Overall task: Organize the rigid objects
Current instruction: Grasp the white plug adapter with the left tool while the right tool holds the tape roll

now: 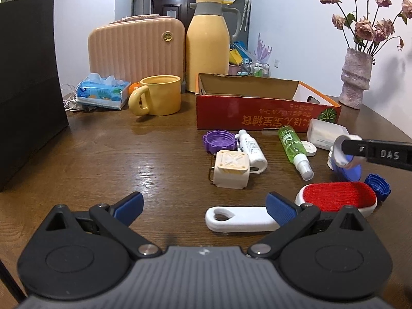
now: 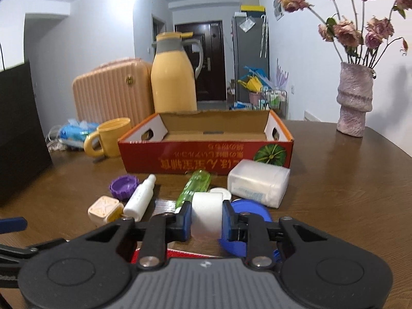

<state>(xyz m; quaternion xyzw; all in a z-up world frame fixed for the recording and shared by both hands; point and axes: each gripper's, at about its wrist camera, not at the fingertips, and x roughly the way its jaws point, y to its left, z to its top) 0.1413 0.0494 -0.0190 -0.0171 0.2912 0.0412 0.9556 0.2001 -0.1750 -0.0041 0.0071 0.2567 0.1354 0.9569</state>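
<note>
One white cylinder (image 2: 207, 215) clamped in my right gripper (image 2: 206, 220), just short of the red box (image 2: 206, 152); I'd carry it level over the rim. Left gripper (image 1: 203, 206) wide, idle.

The left tongs (image 1: 204, 207) stand wide open above the surface (image 1: 128, 159), a white opener (image 1: 239, 219) between their blue pads. At right, the right tongs (image 1: 343, 154) grip a white cylinder (image 1: 340, 152) near the red box (image 1: 265, 116).
</note>
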